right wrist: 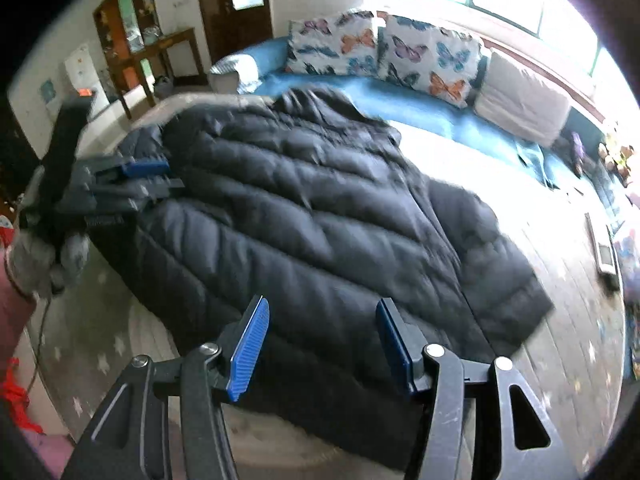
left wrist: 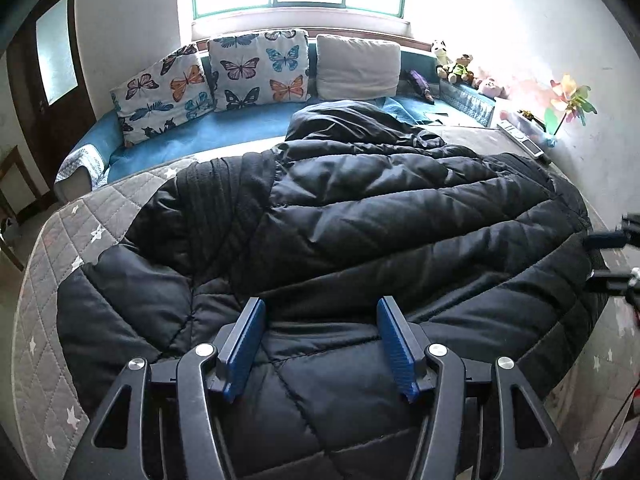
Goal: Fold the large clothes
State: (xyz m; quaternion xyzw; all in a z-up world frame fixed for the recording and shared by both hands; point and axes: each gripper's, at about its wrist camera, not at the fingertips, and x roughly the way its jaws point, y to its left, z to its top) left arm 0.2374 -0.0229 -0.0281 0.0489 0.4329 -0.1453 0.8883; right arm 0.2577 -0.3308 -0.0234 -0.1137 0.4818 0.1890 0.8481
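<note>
A large black quilted puffer jacket (left wrist: 340, 232) lies spread on a grey star-patterned quilted surface (left wrist: 52, 280). It also shows in the right wrist view (right wrist: 320, 216), blurred. My left gripper (left wrist: 320, 344) is open and empty, its blue pads just above the jacket's near part. My right gripper (right wrist: 322, 344) is open and empty over the jacket's near hem. The left gripper also shows in the right wrist view (right wrist: 148, 178) at the jacket's left edge, held by a gloved hand. The right gripper shows at the right edge of the left wrist view (left wrist: 612, 256).
A blue sofa (left wrist: 224, 128) with butterfly cushions (left wrist: 256, 68) and a white cushion (left wrist: 358, 66) stands behind, under a bright window. Plush toys (left wrist: 456, 66) and a pinwheel (left wrist: 570, 100) are at the right. A dark door (right wrist: 232, 0) and a wooden table (right wrist: 168, 52) stand at the left.
</note>
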